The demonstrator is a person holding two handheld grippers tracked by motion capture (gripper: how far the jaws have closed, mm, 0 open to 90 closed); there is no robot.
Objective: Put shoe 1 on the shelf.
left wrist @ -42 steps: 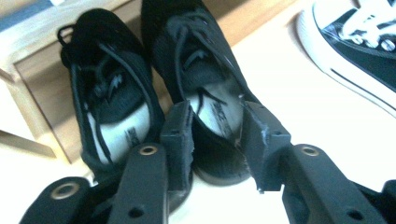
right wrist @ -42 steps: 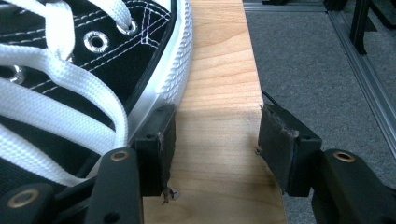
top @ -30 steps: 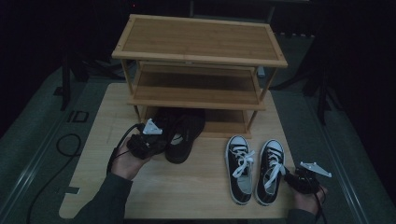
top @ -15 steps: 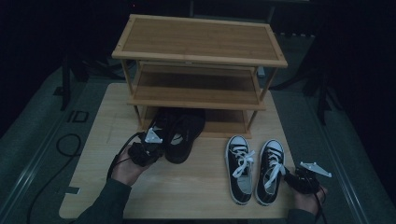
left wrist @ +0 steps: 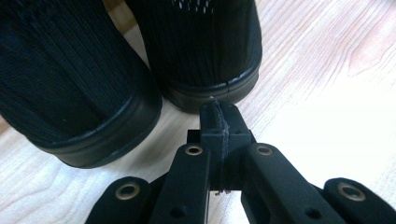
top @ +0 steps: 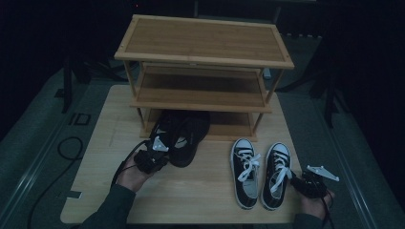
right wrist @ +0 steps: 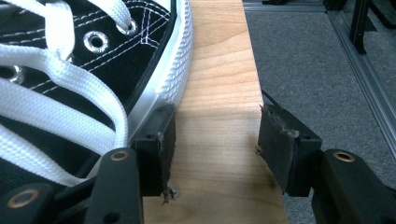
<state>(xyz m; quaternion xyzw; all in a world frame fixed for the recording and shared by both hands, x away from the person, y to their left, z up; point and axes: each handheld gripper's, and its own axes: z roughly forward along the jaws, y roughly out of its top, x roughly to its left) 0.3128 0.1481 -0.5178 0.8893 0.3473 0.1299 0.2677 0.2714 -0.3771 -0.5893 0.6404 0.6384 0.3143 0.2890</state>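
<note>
A pair of plain black shoes (top: 184, 136) lies in front of the wooden shoe rack (top: 203, 71), toes under its lowest shelf. My left gripper (top: 154, 157) is just behind their heels; in the left gripper view its jaws are pressed together with nothing between them, the tip (left wrist: 218, 119) almost touching the right-hand heel (left wrist: 205, 51). A pair of black sneakers with white laces (top: 260, 169) lies at the right. My right gripper (top: 305, 183) rests open beside the outer sneaker (right wrist: 84, 70), its left finger against the white sole.
The wooden board (top: 200, 195) carries the rack and both pairs. Its right edge (right wrist: 254, 84) runs under my right gripper, with grey floor (right wrist: 317, 60) beyond. A black cable (top: 69, 148) loops on the floor at the left.
My left gripper has edged a little right and forward toward the black shoes' heels. The right gripper and the sneakers have stayed where they were.
</note>
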